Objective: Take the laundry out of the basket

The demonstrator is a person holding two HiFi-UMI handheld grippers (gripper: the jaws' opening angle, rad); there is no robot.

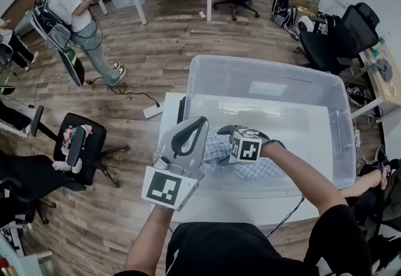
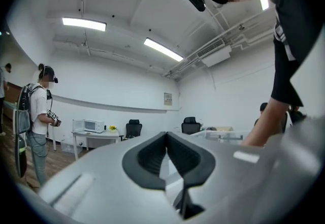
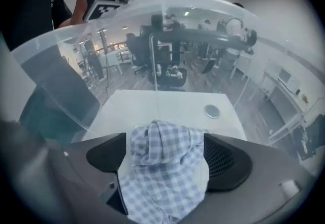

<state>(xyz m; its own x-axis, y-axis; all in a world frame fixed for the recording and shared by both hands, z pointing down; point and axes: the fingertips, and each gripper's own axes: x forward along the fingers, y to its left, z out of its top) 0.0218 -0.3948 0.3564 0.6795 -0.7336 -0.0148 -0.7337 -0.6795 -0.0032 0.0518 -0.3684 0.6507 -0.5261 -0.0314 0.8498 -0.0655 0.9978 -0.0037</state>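
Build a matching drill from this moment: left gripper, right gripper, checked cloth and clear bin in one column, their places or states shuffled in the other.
1. left gripper
2. right gripper
3. checked cloth
4. clear bin

a. stands on the white table
b. fingers together, nothing between them
c. lies in the bin, between open fingers
d. fingers apart, down inside the bin

Pairs: 1-b; 2-d; 3-c; 4-a

Left gripper (image 1: 198,122) closed, right gripper (image 3: 165,153) spread
Your left points level, jaws pressed together; your right tilts steeply down, jaws wide apart.
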